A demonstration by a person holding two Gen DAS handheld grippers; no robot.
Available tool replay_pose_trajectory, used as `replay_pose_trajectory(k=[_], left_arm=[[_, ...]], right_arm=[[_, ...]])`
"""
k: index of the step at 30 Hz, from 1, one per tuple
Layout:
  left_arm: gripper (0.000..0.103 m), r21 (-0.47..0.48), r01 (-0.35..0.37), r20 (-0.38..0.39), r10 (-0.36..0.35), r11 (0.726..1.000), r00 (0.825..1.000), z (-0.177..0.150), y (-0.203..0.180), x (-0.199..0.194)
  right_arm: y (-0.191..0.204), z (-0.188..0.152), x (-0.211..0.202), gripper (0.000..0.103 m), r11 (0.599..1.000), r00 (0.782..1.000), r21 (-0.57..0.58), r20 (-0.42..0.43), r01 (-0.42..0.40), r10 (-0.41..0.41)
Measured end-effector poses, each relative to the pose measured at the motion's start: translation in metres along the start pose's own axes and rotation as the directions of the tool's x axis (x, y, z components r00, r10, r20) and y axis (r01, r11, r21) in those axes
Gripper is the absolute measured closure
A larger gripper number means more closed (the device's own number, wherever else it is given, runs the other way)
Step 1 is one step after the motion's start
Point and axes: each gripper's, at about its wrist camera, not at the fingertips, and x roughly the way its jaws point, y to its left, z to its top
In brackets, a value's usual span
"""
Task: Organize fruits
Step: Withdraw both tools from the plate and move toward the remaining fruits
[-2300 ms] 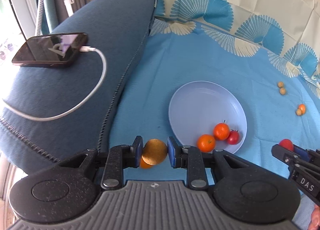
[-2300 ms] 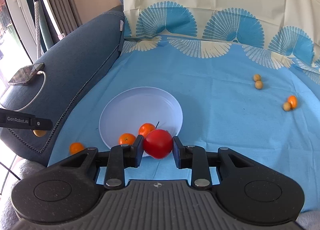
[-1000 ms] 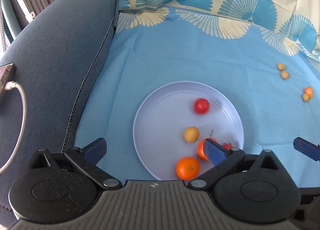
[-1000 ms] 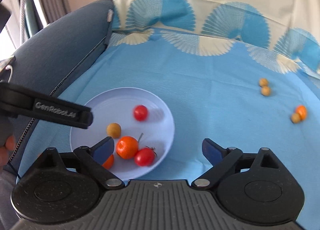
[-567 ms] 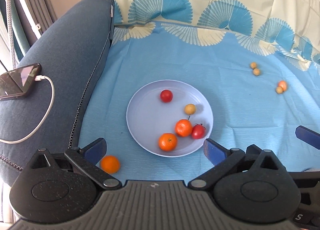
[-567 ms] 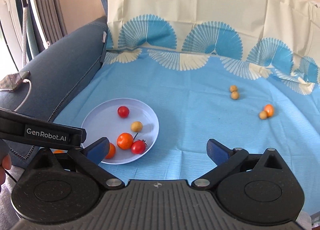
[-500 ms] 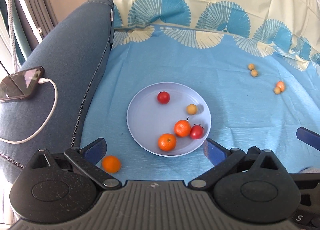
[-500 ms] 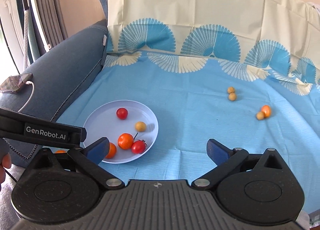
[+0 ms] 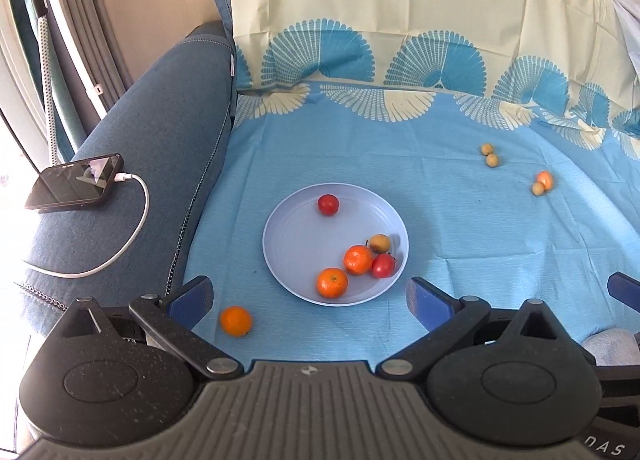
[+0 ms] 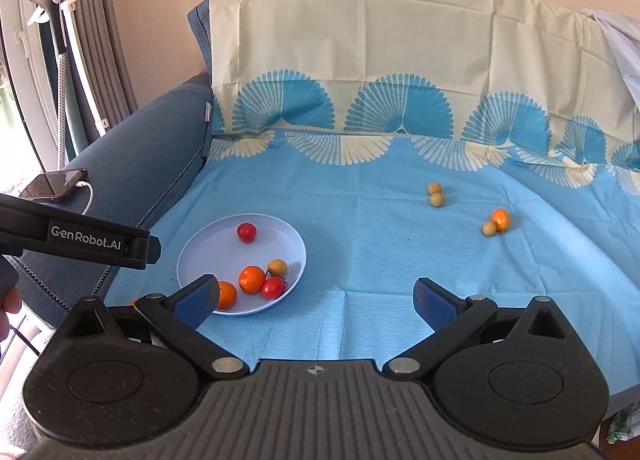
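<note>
A pale blue plate lies on the blue cloth and holds two oranges, two red tomatoes and a small yellow fruit. One loose orange sits on the cloth in front of the plate's left side. Far right lie two tan fruits, and a small orange with a tan fruit. My left gripper and right gripper both hang open and empty above the cloth, short of the plate.
A dark blue sofa arm bounds the left side, with a phone and its white charging cable on it. The cloth-draped backrest rises behind. A garment steamer stand is by the curtains at left.
Both grippers have let go of their fruits over the plate and pulled back and up, so the plate looks smaller and farther. The yellow fruit rolled right inside the plate.
</note>
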Motion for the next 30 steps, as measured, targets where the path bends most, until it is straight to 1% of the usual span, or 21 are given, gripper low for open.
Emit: replay_pose_trajectory(k=[7,13,21,30], left_arm=[[0.0,0.012,-0.006,0.032,0.005,1.0,0.999,-0.003,-0.005,-0.015],[0.0,0.028,-0.009,0.028,0.008,1.0,1.0,-0.004,-0.01,-0.018],[0.0,0.042,-0.019,0.022,0.019,0.999,1.0,-0.003,-0.015,-0.015],[0.0,0.053,-0.024,0.013,0.023,0.998,1.0,-0.001,-0.02,-0.011]], right_arm=[[-0.006,-0.003,-0.018,0.001,1.0,1.0,0.018,0.027,-0.011,0.011],[-0.009,-0.007,-0.024,0.001,0.999,0.999,0.041,0.037,-0.027,0.025],[-0.015,-0.008,-0.025,0.001,0.997,0.998,0.056,0.037,-0.045,0.043],[-0.022,-0.006,-0.019,0.001,0.996,0.999,0.074,0.033,-0.045,0.043]])
